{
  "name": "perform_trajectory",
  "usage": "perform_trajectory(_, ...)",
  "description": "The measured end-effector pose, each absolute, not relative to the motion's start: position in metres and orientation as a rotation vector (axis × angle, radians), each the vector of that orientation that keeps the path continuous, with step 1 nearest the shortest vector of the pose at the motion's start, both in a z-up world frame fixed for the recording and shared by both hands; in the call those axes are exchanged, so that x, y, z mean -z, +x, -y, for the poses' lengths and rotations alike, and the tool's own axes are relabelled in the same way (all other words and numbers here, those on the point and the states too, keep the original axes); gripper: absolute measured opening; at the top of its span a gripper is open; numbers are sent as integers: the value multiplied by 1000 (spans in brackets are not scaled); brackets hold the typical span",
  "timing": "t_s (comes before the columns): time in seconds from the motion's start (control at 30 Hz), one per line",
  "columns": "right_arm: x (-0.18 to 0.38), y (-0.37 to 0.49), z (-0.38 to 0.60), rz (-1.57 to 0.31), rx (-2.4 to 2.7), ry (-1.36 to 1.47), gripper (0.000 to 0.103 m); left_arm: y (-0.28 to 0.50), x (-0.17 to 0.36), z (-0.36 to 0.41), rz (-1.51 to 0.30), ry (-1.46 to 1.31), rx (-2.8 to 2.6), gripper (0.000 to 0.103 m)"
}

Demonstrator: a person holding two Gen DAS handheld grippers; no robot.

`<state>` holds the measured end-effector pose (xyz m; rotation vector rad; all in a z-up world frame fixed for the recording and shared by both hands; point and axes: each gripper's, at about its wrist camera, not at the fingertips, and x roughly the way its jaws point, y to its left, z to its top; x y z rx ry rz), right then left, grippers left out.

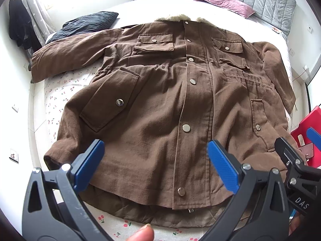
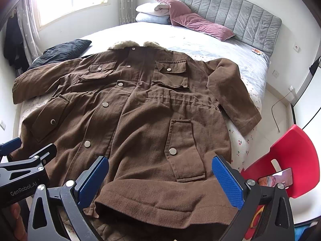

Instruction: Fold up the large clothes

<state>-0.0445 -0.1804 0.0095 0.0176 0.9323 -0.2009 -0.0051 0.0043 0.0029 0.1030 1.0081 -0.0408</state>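
Brown coat [image 1: 160,104] laid front-up and buttoned on the bed [image 1: 60,88], collar at the far end from both grippers and hem at the near end, directly below and ahead of them. The left gripper [image 1: 156,166] hangs over the near hem with its blue pads spread wide and nothing between them; the hem edge and its lowest snap lie just ahead of and beneath its jaws. The right gripper [image 2: 160,180] is likewise wide open and empty, poised above the near right corner of the hem, with the lower flap pocket [image 2: 184,150] just beyond its fingertips. Relative to the left gripper, one sleeve [image 1: 68,60] stretches far ahead and out to the left, toward a dark cushion [image 1: 86,26]; relative to the right gripper, the other sleeve [image 2: 232,92] lies ahead and to the right, its cuff near the bed edge. A red chair [image 2: 284,160] stands close beside the right gripper on its right. Judged stage: the garment appears spread and smoothed, no fold yet made, so the folding proper is about to start. The next move probably calls for each gripper to descend and pinch cloth, either at the hem corners or at a sleeve, gripping both thick layers so that the lining showing beneath the hem is carried along with the shell.
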Motion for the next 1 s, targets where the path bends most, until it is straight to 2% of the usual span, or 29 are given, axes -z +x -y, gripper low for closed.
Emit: perform_trajectory(1.0,-12,-46,181,-936,213,9,103,-7,-4,8,-1007,123,56,102)
